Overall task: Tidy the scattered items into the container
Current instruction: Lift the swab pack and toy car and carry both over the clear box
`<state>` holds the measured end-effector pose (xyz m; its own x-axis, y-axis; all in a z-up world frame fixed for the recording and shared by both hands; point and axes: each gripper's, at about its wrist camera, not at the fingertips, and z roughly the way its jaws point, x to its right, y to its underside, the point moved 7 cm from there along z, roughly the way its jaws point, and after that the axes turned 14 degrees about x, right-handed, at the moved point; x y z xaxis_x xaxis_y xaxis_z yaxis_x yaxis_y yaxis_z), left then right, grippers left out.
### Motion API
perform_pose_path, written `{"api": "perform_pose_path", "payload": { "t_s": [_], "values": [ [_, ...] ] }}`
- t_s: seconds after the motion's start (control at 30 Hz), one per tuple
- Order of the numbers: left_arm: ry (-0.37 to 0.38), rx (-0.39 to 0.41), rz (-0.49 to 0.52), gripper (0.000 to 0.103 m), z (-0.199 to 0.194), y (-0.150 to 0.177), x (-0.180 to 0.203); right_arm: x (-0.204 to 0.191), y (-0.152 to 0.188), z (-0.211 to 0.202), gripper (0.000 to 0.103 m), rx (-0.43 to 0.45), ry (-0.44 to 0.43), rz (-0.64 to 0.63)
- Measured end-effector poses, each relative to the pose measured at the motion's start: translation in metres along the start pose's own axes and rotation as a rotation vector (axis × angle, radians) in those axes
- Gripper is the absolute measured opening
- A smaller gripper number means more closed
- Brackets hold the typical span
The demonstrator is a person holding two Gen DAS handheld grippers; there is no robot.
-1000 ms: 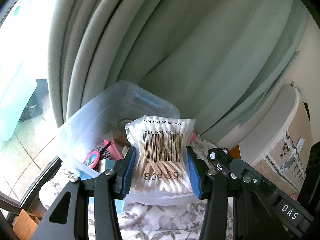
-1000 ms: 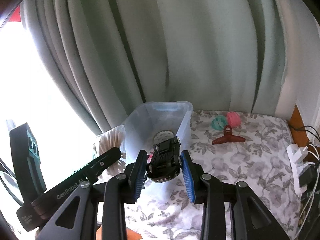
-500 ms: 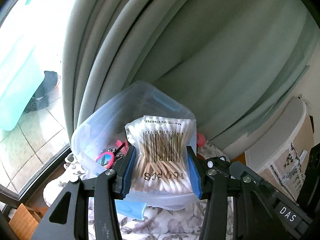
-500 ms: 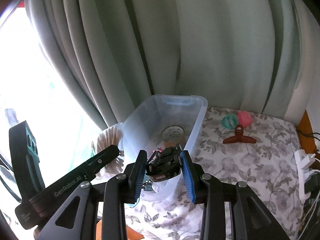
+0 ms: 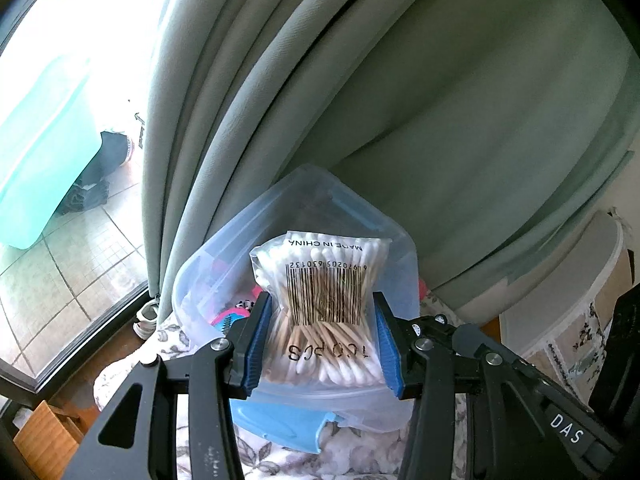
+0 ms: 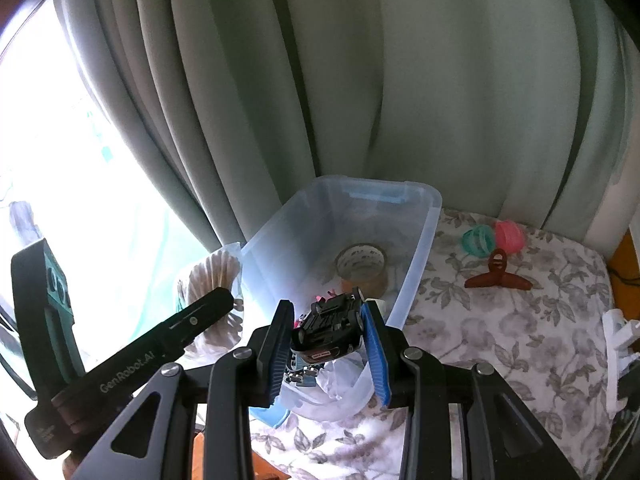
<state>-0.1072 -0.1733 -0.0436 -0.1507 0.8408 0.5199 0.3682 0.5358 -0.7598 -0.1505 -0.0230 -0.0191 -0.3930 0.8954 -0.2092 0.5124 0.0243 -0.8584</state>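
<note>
Grey curtains [image 6: 360, 80] hang behind a floral cloth [image 6: 500, 340]. Over the bin [image 6: 416, 264], left gripper [image 5: 324, 344] pinches a swab bag [image 5: 324, 296]; right gripper [image 6: 326, 342] pinches a toy car [image 6: 330, 326]. Far right lies a clip [image 6: 498, 278].

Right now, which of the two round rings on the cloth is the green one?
The left ring, teal-green, beside the pink ring, above the brown hair clip.

Heavy grey-green curtains [image 5: 400, 100] hang in deep folds behind a surface covered by a floral cloth [image 6: 500, 336]. At the left, bright daylight pours through a dark-framed window [image 5: 60, 352], beyond which lies a tiled floor [image 5: 60, 272]. A white power strip [image 6: 618, 344] sits at the cloth's right edge.
</note>
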Motion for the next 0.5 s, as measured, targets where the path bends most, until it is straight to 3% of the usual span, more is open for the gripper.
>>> {"api": "perform_pose_path", "payload": {
  "t_s": [0.5],
  "values": [
    [-0.022, -0.042, 0.021, 0.050, 0.020, 0.003, 0.004, 0.001, 0.011, 0.031, 0.038, -0.054, -0.003, 0.004]
  ]
}}
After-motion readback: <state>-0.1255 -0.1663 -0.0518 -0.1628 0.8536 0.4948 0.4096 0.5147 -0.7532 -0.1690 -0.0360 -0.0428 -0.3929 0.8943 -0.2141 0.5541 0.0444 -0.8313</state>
